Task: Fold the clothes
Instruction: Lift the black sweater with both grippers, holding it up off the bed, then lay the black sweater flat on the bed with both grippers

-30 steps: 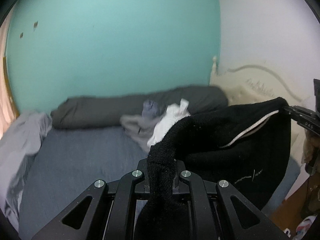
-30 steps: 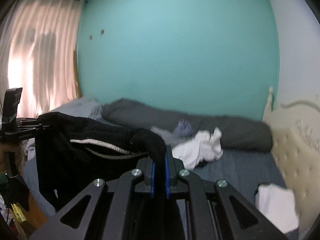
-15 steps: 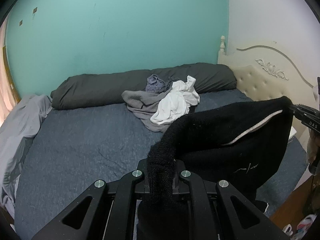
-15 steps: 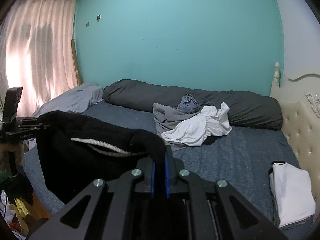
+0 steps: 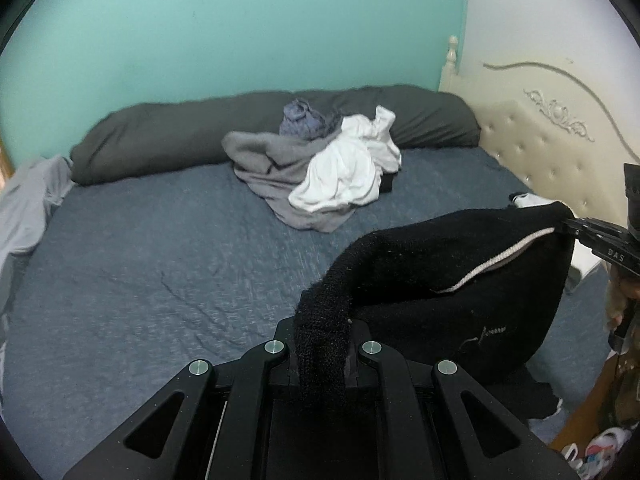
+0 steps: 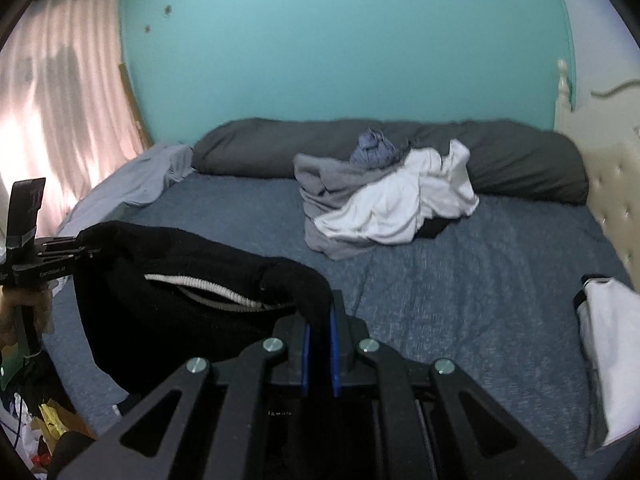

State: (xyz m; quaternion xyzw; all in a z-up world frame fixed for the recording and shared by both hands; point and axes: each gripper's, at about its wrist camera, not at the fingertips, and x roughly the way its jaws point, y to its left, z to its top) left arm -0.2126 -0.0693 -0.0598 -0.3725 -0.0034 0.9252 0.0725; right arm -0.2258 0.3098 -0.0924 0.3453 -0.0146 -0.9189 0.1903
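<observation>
A black garment (image 5: 460, 272) with a white drawstring hangs stretched between my two grippers, above the near edge of the bed. My left gripper (image 5: 322, 344) is shut on one end of its waistband. My right gripper (image 6: 319, 320) is shut on the other end of the black garment (image 6: 168, 292). Each gripper shows in the other's view, the right one (image 5: 580, 226) at the far right and the left one (image 6: 86, 254) at the far left. A pile of grey, white and blue clothes (image 5: 320, 172) lies at the back of the bed.
The blue-grey bed sheet (image 5: 140, 280) lies below. A dark grey bolster (image 5: 180, 136) runs along the teal wall. A folded white garment (image 6: 612, 352) lies by the cream headboard (image 5: 540, 148). A light grey sheet (image 6: 140, 184) is bunched near the curtain.
Both grippers tilted down toward the bed and moved forward with the black garment still stretched between them. More of the mattress is in view.
</observation>
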